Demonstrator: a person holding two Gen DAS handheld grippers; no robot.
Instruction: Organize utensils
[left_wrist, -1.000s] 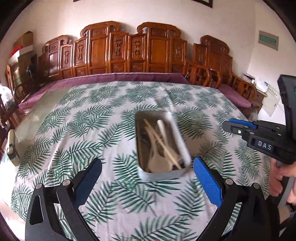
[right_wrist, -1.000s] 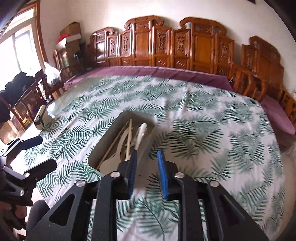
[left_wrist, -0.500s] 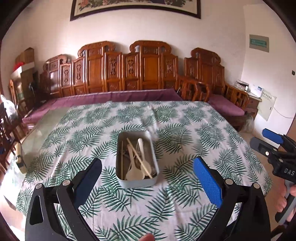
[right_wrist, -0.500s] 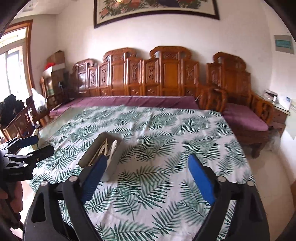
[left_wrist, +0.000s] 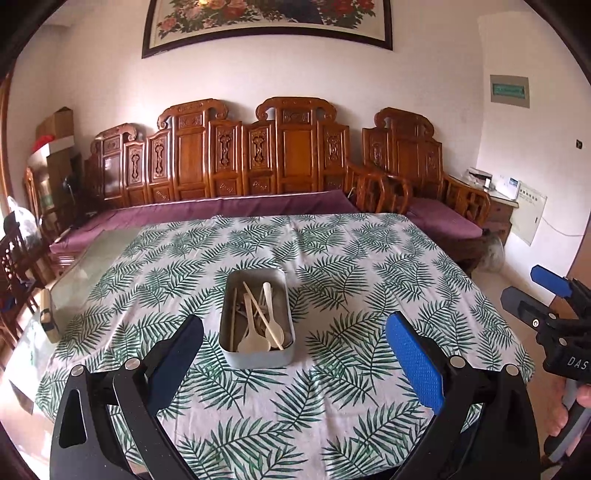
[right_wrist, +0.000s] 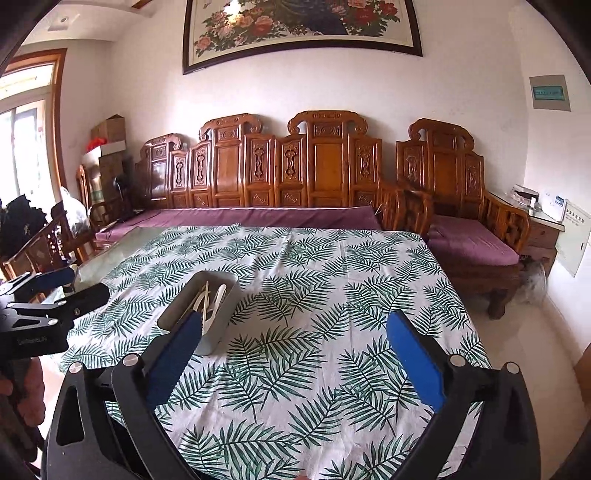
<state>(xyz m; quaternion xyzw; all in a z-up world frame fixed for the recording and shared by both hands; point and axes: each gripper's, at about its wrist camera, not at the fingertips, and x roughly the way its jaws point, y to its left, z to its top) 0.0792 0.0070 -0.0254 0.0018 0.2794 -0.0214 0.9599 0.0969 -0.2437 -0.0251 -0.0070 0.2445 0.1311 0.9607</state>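
A grey metal tin (left_wrist: 255, 360) stands near the middle of the leaf-print tablecloth (left_wrist: 351, 266). In it lie pale spoons (left_wrist: 255, 343) and wooden chopsticks (left_wrist: 264, 314). My left gripper (left_wrist: 293, 325) hovers short of the tin, open and empty. My right gripper (right_wrist: 294, 320) is back from the table to the tin's right; its jaws are opening wide, with nothing between them. The tin (right_wrist: 218, 325) shows beyond its left finger. Each gripper also appears at the edge of the other's view: the right gripper (left_wrist: 535, 288) and the left gripper (right_wrist: 55, 291).
A carved wooden bench with purple cushions (left_wrist: 240, 206) runs behind the table, and a matching armchair (right_wrist: 472, 240) stands at the right. Bare glass tabletop (left_wrist: 96, 254) shows at the left. A small object (left_wrist: 48, 319) sits at the table's left edge.
Both grippers have drawn back and up from the tin, which now looks smaller and farther off. The right jaws went from nearly shut to wide open.
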